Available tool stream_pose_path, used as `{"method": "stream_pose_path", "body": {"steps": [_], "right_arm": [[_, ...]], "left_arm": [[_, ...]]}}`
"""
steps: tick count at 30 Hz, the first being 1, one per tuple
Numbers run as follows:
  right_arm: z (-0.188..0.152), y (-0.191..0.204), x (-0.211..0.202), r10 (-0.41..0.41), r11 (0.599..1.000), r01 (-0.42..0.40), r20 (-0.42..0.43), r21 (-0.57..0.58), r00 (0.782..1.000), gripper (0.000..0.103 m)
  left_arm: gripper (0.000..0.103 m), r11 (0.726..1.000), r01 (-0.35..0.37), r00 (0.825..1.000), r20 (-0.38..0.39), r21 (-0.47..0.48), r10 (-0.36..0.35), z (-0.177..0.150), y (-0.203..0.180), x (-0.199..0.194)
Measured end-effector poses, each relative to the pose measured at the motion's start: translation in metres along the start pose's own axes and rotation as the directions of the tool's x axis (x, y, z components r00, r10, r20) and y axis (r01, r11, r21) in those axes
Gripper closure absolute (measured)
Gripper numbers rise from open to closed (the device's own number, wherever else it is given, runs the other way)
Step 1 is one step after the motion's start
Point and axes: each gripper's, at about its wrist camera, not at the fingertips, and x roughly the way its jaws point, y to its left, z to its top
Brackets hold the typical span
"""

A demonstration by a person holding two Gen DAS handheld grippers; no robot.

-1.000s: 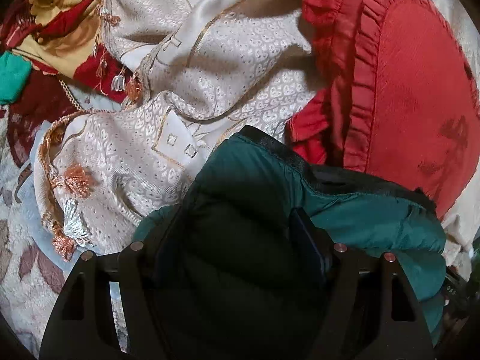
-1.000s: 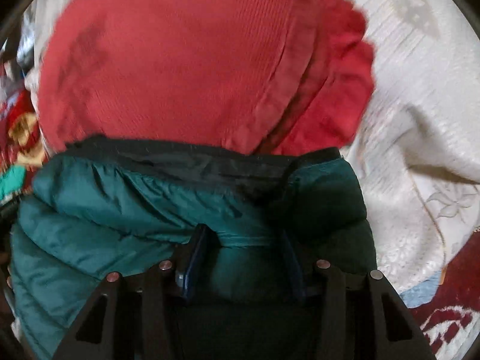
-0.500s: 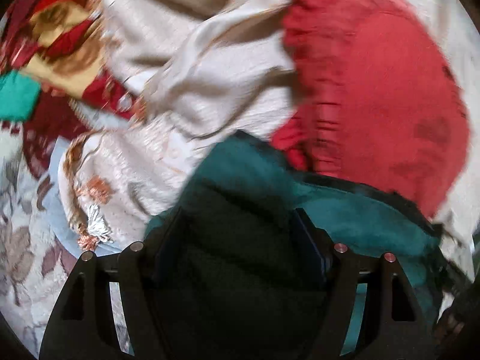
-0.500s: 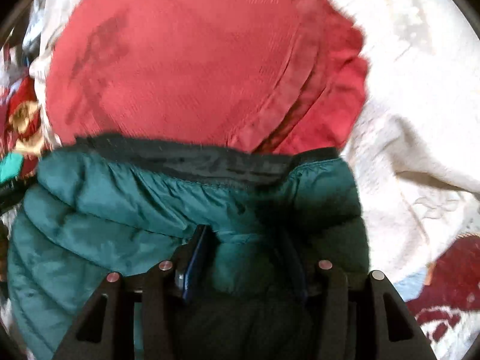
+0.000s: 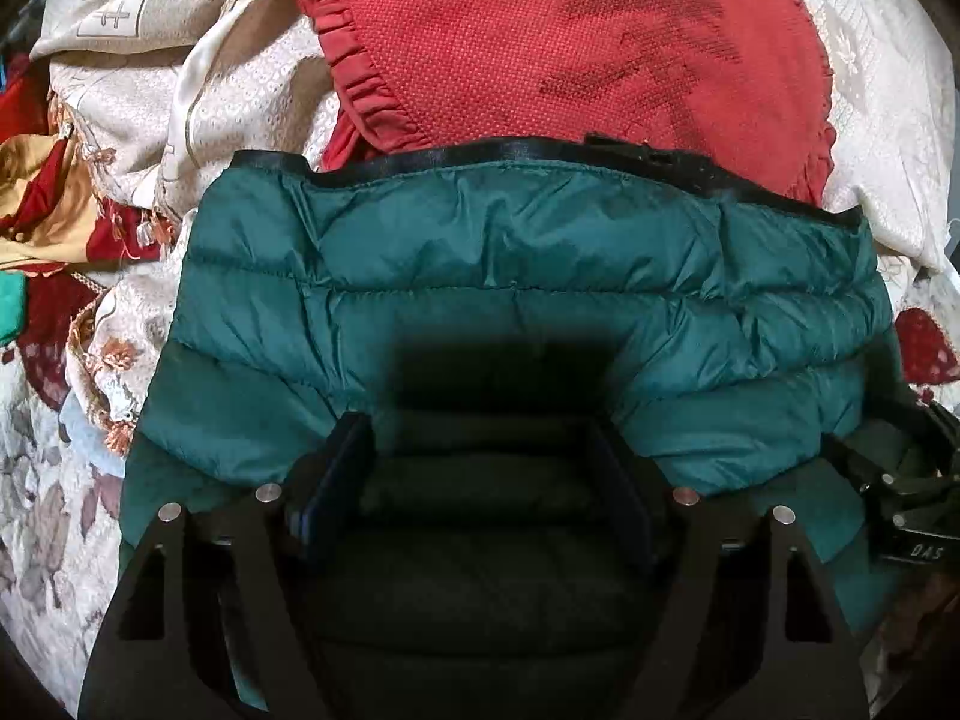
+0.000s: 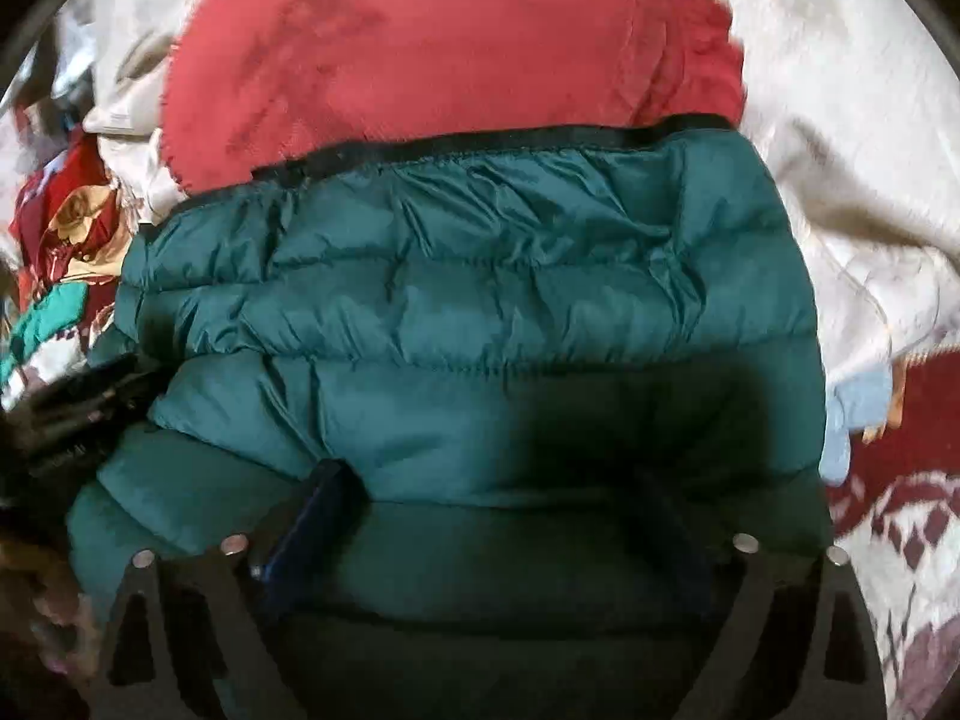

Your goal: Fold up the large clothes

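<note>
Left wrist view: a quilted teal puffer jacket, of shiny, crinkled fabric stitched in horizontal padded bands and edged with a black binding strip along its far hem, is seen bulging up between and beyond the fingers of the left gripper. The jaws are held fairly wide, with a thick fold of the jacket gathered between them; the fabric is pressed against both pads, so a grip on it is indicated. Ahead of the fingertips, past the black hem, a round red cushion of coarse weave with a ruffled edge and dark smudges is noted. Left of the fingers a cream brocade cloth with tassels is heaped. At the right edge, part of the other gripper's black frame is visible. Right wrist view: the same jacket is spread across and ahead of the right gripper, its padded bands running crosswise. The jaws are likewise parted widely around a bunched fold, fabric filling the gap. The red cushion, blurred, lies beyond the hem; a white textured bedcover lies to the right.
</note>
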Motion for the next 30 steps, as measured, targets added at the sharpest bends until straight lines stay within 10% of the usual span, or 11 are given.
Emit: {"method": "stream_pose_path", "body": {"steps": [23, 30], "right_arm": [[-0.001, 0.006, 0.004, 0.001, 1.0, -0.001, -0.015, -0.025, 1.0, 0.0], [-0.003, -0.02, -0.073, 0.005, 1.0, -0.005, 0.073, 0.005, 0.997, 0.0]], "left_arm": [[0.022, 1.0, 0.009, 1.0, 0.013, -0.004, -0.009, -0.002, 0.003, -0.001], [0.022, 0.989, 0.123, 0.985, 0.131, -0.08, -0.112, 0.01, 0.066, -0.076]]}}
